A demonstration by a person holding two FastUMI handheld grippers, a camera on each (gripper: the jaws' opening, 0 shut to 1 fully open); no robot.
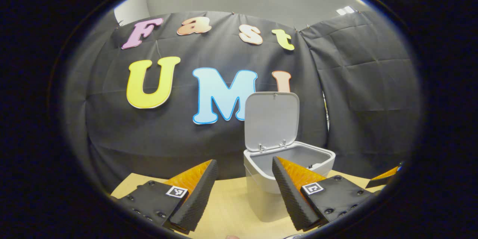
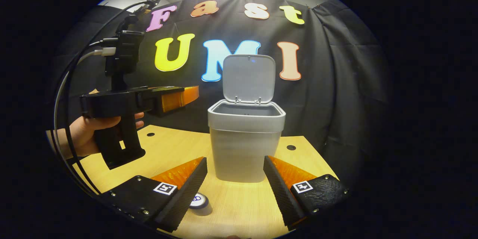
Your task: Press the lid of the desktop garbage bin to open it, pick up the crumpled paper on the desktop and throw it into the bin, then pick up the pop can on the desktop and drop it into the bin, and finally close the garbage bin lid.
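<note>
— What does the left gripper view give you?

— The left gripper (image 1: 244, 190) is spread wide with nothing between its fingers, held above the wooden desk (image 1: 227, 205). Just ahead stands the white garbage bin (image 1: 261, 194), its lid (image 1: 272, 121) swung up and standing nearly upright at the back, against the black cloth wall (image 1: 373, 82). I can look down into the open mouth from here, but I cannot tell what lies inside. At the far right edge a bit of the other gripper pokes in.

— And the right gripper view?

— The right gripper (image 2: 235, 186) is also wide apart and holding nothing, low over the desk near its front edge. The bin sits between its fingers farther back, toward the middle of the desk, lid up. The pop can (image 2: 199, 202) stands on the desk just beside the left finger (image 2: 183, 194), partly hidden by it. Off to the left, a hand (image 2: 91, 134) grips the handle of the left gripper, which hangs in the air level with the bin's rim, well apart from it.
</note>
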